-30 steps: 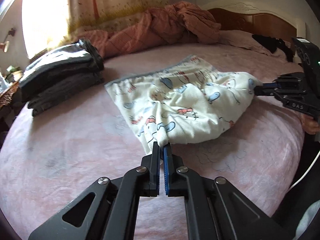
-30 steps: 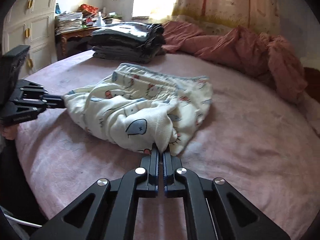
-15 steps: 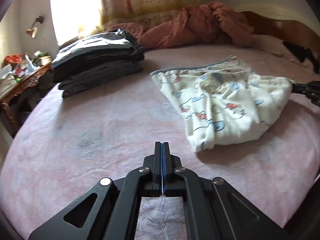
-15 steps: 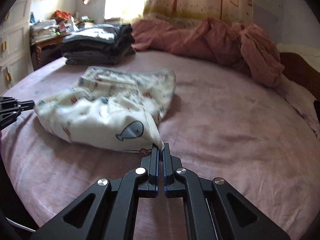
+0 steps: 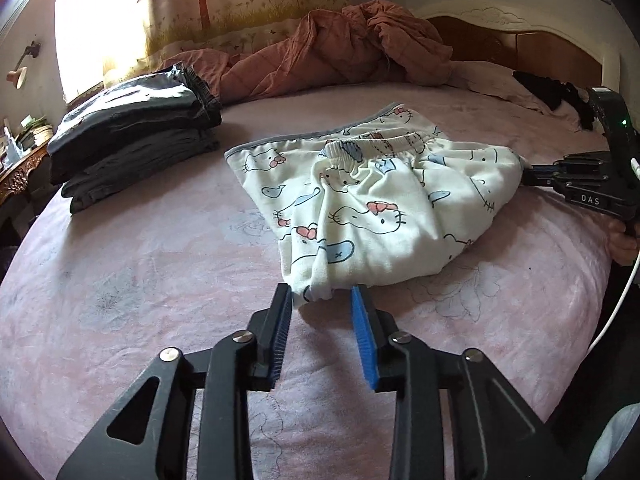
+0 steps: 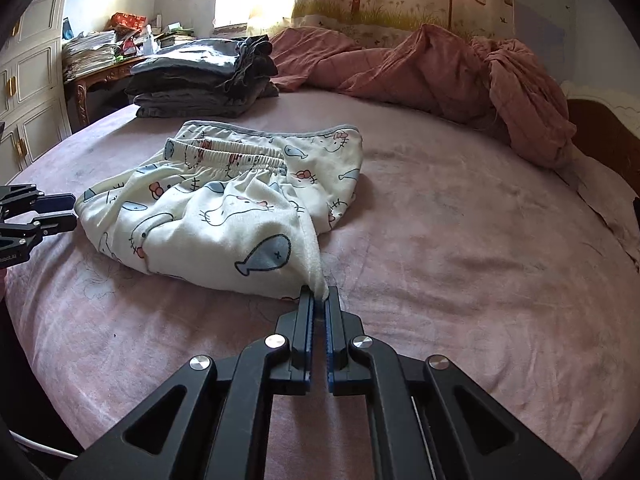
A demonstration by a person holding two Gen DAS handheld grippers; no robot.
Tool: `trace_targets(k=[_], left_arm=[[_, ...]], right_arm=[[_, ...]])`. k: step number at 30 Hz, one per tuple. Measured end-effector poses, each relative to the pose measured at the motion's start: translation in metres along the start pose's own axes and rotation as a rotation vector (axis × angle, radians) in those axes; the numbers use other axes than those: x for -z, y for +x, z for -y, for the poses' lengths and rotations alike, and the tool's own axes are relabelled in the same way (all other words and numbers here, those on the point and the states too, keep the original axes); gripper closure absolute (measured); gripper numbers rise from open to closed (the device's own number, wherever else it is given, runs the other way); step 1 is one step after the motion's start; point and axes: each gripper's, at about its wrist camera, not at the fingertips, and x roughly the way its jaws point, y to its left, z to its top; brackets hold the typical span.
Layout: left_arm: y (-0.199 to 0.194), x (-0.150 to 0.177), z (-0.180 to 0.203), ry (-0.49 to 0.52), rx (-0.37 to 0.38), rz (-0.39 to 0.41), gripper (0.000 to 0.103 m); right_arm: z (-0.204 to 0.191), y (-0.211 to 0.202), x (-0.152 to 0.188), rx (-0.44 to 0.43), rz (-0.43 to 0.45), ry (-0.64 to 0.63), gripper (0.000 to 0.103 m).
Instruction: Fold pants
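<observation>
The white cartoon-print pants (image 5: pixel 372 204) lie folded in a bundle on the pink bed (image 5: pixel 160 280), waistband up. My left gripper (image 5: pixel 322 294) is open, its blue pads either side of the bundle's near corner. My right gripper (image 6: pixel 318 294) is shut on the opposite corner of the pants (image 6: pixel 224 216). In the left wrist view the right gripper (image 5: pixel 532 170) touches the bundle's right end. In the right wrist view the left gripper (image 6: pixel 70 210) shows open at the bundle's left end.
A stack of folded dark clothes (image 5: pixel 132 132) sits at the bed's far left. A crumpled pink quilt (image 5: pixel 340 48) lies along the back by the curtain. A wooden headboard (image 5: pixel 540 44) and a dark garment (image 5: pixel 552 92) are at the right. A cluttered desk (image 6: pixel 104 56) stands beyond the bed.
My left gripper let go of the pants, swung away shut, then came back and opened around the near corner. The bundle settled flat on the bed. The right gripper kept its hold.
</observation>
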Motion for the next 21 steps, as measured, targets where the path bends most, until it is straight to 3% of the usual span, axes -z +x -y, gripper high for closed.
trace_targets(k=[1, 6, 9, 15, 17, 21], left_arm=[[0.001, -0.001, -0.001, -0.003, 0.005, -0.001, 0.101], [0.011, -0.004, -0.002, -0.026, -0.014, -0.015, 0.100], [0.011, -0.003, 0.005, 0.004, -0.008, -0.015, 0.090], [0.024, -0.007, 0.010, 0.018, -0.064, -0.050, 0.085], [0.024, -0.007, 0.008, 0.010, -0.079, -0.051, 0.096], [0.015, -0.007, 0.009, 0.010, -0.112, -0.009, 0.099]], right_arm=[[-0.001, 0.001, 0.000, -0.001, -0.002, -0.002, 0.101], [-0.005, 0.003, 0.002, -0.004, -0.008, -0.020, 0.101], [-0.008, 0.002, 0.003, -0.007, -0.004, -0.034, 0.101], [-0.010, 0.004, 0.004, -0.008, -0.013, -0.039, 0.101], [-0.010, 0.005, 0.004, -0.003, -0.013, -0.042, 0.101], [-0.010, 0.005, 0.004, 0.004, -0.013, -0.040, 0.101]])
